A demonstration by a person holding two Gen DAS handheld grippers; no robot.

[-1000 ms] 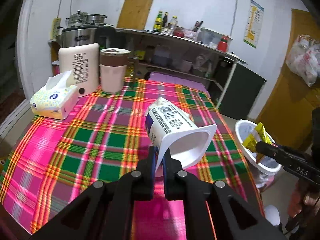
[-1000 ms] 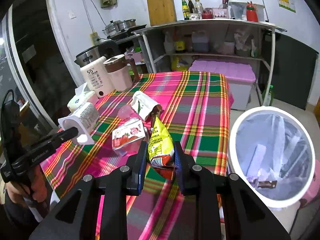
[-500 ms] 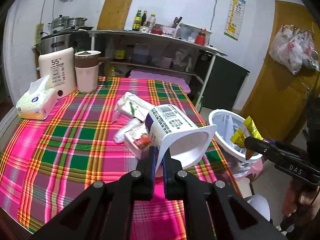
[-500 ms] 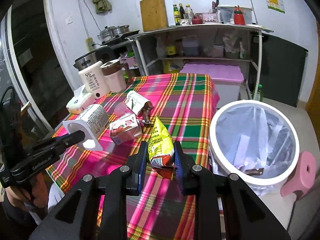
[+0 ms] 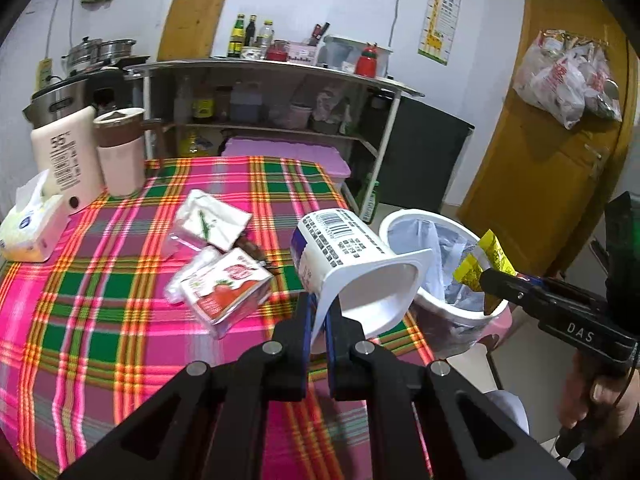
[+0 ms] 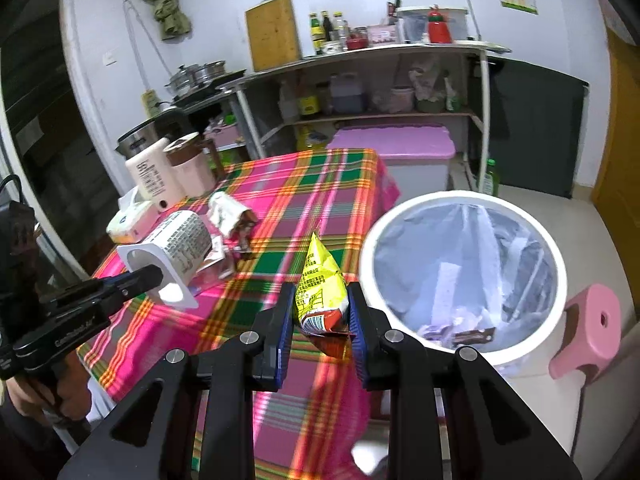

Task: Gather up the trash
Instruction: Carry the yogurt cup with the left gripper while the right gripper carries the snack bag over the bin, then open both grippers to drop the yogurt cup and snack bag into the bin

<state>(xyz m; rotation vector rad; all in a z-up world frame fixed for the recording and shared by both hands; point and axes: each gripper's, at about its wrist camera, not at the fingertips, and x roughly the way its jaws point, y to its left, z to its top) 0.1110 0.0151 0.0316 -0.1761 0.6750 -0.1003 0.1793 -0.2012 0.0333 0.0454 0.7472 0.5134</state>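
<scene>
Both claws angle downward, left claw [image 5: 319, 312] pinching cup [image 5: 352, 264] rim.

The counter [image 5: 100, 320] is covered in a pink, green and orange plaid. A white cup [image 5: 352, 264] printed with black text is seen, a yellow and red wrapper [image 6: 320, 292], a white-rimmed bin [image 6: 464, 280] and a pink stool [image 6: 588, 332].

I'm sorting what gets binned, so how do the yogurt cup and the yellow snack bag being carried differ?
The yogurt cup is rigid, white and barcoded, pinched by its rim in the left gripper. The snack bag is soft, crinkled and yellow, squeezed across its body in the right gripper. Both are held off the table near the trash bin.
</scene>
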